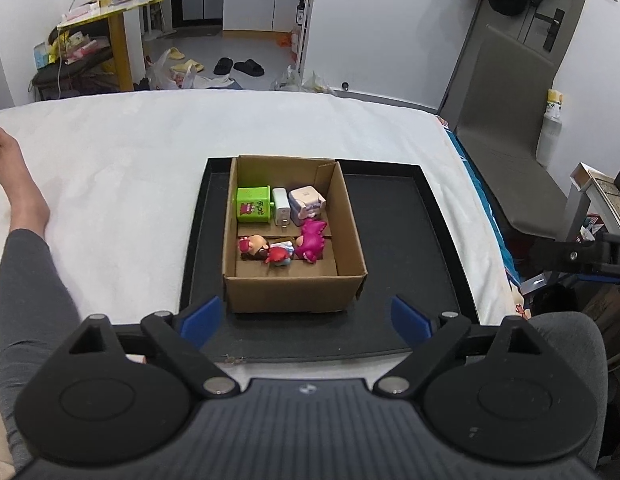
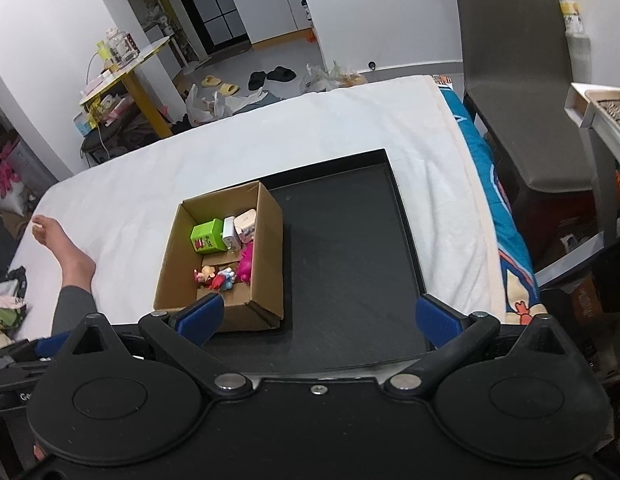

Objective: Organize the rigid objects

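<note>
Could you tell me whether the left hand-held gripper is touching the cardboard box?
Apart. The left wrist view shows the left hand-held gripper open, with black tray floor visible between its fingertips and the cardboard box.

green box (image 1: 252,205) lettering unreadable, chair (image 2: 522,80) top cropped

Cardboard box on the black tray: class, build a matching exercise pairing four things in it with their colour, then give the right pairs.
Things:
1. Cube with printed characters
2. Plug adapter
3. Dinosaur-like toy
4. Cardboard box

Colours:
A. brown
B. magenta
C. green
D. white

Pairs: 1-C, 2-D, 3-B, 4-A

All three items lie inside the box, which sits on the black tray.
</note>
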Motion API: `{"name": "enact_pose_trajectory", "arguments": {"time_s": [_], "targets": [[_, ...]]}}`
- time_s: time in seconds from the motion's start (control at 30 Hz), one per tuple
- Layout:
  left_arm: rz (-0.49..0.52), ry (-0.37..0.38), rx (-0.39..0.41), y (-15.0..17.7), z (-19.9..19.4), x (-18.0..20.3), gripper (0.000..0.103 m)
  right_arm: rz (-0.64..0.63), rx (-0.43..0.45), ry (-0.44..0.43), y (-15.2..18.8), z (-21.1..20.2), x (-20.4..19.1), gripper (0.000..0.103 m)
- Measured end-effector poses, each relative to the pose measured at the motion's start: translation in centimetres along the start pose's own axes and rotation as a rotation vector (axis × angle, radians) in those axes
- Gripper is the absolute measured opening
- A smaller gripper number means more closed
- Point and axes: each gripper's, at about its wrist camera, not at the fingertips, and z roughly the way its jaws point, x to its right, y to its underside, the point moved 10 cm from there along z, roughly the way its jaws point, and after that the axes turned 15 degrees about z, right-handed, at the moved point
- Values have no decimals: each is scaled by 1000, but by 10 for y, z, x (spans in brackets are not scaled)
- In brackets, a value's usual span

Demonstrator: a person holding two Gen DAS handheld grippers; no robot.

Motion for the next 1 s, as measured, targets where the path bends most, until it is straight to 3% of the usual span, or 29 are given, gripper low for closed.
{"name": "enact_pose_trajectory", "arguments": {"time_s": [0.67, 0.77, 1.0], "targets": [[14, -18, 37, 3, -33, -6, 97, -85, 13, 32, 23, -30, -22, 103], [-12, 27, 37, 5, -36, -5, 97, -84, 16, 31, 23, -32, -23, 103], [13, 2, 47, 4, -44, -5, 97, -87, 19, 21, 23, -35, -25, 103]]}}
